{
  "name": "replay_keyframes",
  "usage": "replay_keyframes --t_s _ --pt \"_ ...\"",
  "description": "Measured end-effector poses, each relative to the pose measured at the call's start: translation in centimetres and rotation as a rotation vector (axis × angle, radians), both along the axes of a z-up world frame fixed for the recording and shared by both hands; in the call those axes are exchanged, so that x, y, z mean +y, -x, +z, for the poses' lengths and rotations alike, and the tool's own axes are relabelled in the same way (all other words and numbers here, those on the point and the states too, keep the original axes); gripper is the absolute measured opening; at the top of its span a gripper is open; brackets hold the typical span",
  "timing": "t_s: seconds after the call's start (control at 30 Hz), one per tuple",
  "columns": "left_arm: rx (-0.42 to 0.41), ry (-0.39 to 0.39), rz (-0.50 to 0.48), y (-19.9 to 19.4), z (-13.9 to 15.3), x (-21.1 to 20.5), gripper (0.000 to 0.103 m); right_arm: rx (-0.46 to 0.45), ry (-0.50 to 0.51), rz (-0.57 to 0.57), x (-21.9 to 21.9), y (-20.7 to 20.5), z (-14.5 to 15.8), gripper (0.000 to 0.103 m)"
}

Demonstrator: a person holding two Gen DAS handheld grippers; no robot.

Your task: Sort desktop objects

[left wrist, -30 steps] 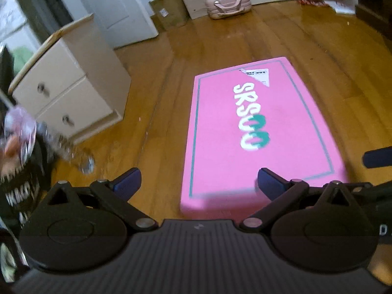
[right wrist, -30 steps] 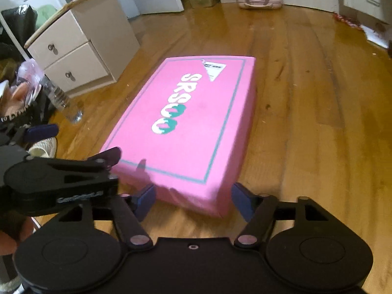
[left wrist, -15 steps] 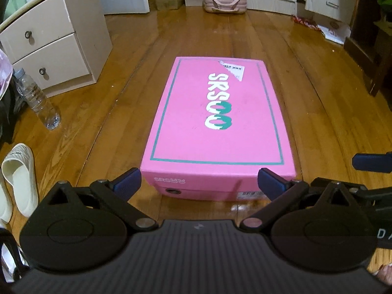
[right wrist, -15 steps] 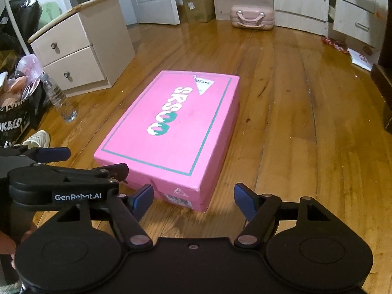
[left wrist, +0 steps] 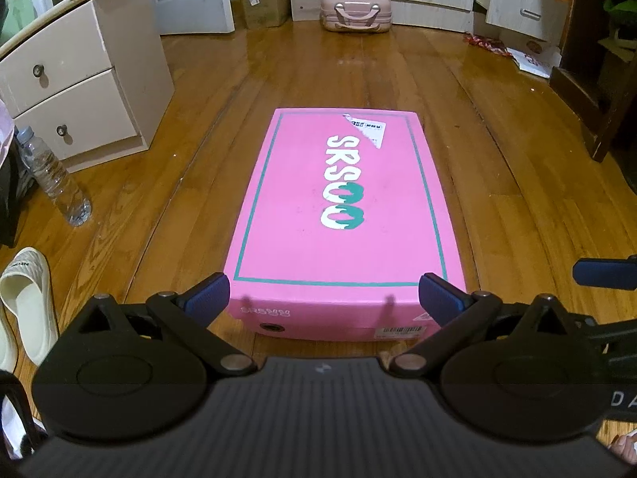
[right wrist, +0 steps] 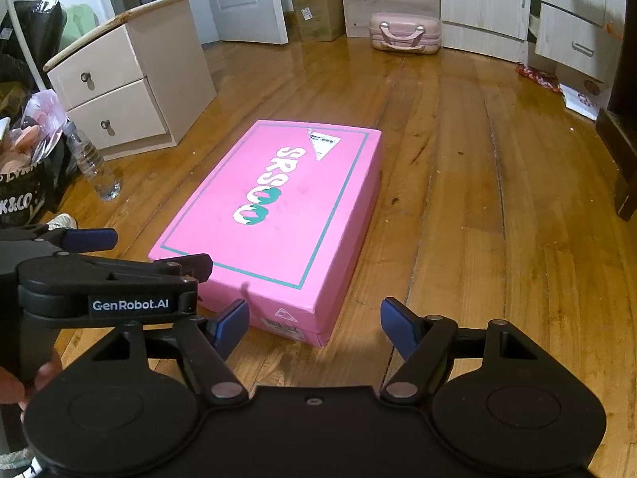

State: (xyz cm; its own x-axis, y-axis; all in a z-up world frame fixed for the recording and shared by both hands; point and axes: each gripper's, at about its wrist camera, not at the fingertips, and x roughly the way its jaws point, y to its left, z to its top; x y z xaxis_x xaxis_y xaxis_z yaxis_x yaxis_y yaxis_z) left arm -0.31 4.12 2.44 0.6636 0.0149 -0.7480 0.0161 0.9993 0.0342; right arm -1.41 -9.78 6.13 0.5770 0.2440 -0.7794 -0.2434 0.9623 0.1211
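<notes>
Left wrist view: wooden floor [left wrist: 358,71] fills the frame, its edges bent by the fisheye. Pink shoebox [left wrist: 342,215] lies flat on the floor, lid on, long axis running away from the camera; its near end wall is partly cut off by the gripper body, and the barcode label there is too small to read. Two-drawer nightstand [left wrist: 79,79] stands at left, well apart from the box; its left side runs out of frame. Pink suitcase [left wrist: 355,12] sits against the far wall. Plastic bottle [left wrist: 55,179] stands upright just beside the nightstand. White slipper [left wrist: 28,298] lies at the left edge, half cropped.

Left gripper [left wrist: 324,294] is released, fingers spread wide, one off each near corner of the box; whether they touch it cannot be told. Right gripper [right wrist: 314,322] also spread and empty, held off the box's near right corner, apart from it. In the left view only one blue fingertip of it shows at the right edge.

Against half a second ago: box unmoved on the floor; left view much the same, slightly closer and squarer to the box. Right view now sits a little higher, with the left gripper more fully in sight.
</notes>
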Motion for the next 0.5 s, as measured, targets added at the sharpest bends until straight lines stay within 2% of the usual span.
replay_keyframes --t_s 0.37,0.5 --pt "0.027 -0.001 0.014 -0.05 -0.40 0.01 0.103 0.015 0.012 0.004 0.08 -0.07 -0.23 0.078" --pt "0.040 0.025 0.007 0.03 -0.46 0.08 0.103 0.012 0.008 0.003 -0.08 0.00 0.00 0.078"
